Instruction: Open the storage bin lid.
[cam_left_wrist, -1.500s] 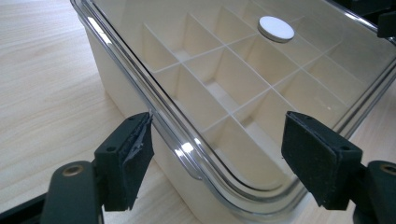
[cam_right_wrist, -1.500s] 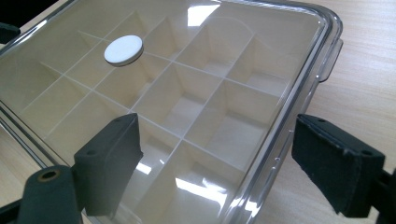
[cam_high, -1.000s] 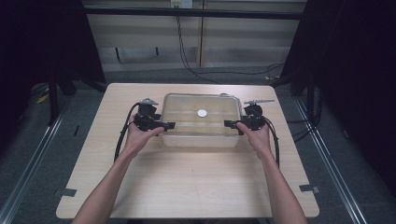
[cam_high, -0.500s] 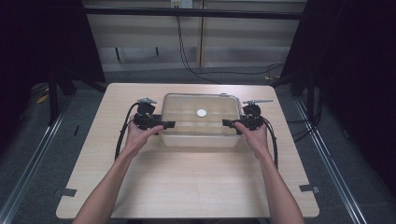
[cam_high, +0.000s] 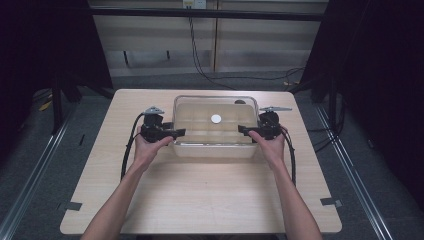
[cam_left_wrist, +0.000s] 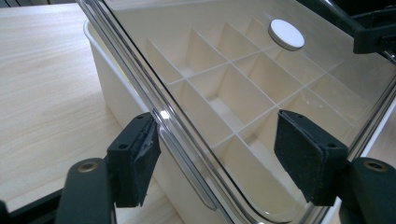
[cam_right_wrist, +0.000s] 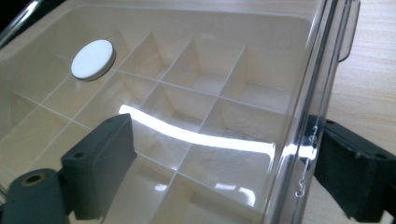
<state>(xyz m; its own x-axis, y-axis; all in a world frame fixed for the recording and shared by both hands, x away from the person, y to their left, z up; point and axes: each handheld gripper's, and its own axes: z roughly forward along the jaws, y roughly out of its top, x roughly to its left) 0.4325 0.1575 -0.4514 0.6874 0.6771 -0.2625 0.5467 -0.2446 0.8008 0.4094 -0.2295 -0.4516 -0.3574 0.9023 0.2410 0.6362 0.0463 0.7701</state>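
Observation:
A cream plastic organiser box (cam_high: 215, 149) with several inner compartments stands at the middle back of the table, under a clear lid (cam_high: 197, 111) with a white round disc (cam_high: 215, 118) on it. My left gripper (cam_high: 178, 132) reaches in at the box's left end. In the left gripper view its jaws (cam_left_wrist: 219, 158) straddle the lid's rim (cam_left_wrist: 154, 105); they have just been closing, and a gap remains. My right gripper (cam_high: 242, 129) is at the right end. Its jaws (cam_right_wrist: 224, 168) have also just been closing around the lid's edge (cam_right_wrist: 310, 107), without pressing.
The wooden table (cam_high: 210, 200) has free room in front of the box and to both sides. A clear latch (cam_right_wrist: 348, 32) hangs on the box's side. Cables trail from both grippers. A black rail and dark curtains stand behind the table.

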